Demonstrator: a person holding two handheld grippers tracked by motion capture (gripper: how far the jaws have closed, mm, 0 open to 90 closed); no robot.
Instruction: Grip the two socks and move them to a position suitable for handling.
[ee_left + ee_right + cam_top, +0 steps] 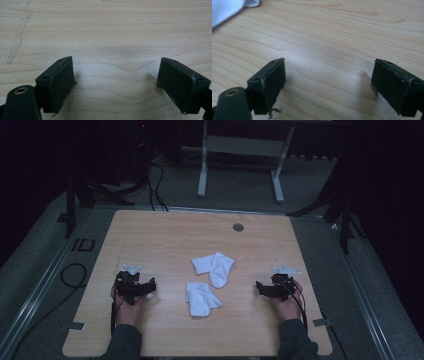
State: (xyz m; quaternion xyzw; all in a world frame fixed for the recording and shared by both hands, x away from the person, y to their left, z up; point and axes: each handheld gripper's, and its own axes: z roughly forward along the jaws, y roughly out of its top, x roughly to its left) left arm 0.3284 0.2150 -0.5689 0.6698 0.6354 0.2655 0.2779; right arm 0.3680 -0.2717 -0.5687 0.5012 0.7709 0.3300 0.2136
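Nothing is handled yet: your left gripper (150, 284) and right gripper (260, 286) rest wide open and empty on the table (165, 235), well apart from the two white socks (212, 267) lying untouched mid-table between them.

Floor marking (82, 244) — reads "ID" — beside table.

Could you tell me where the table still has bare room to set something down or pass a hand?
The far half of the table is bare, bordered by the grommet hole and the far sock. Bare strips also lie between the left tool and the near sock, and between the socks and the right tool. The middle is crowded.
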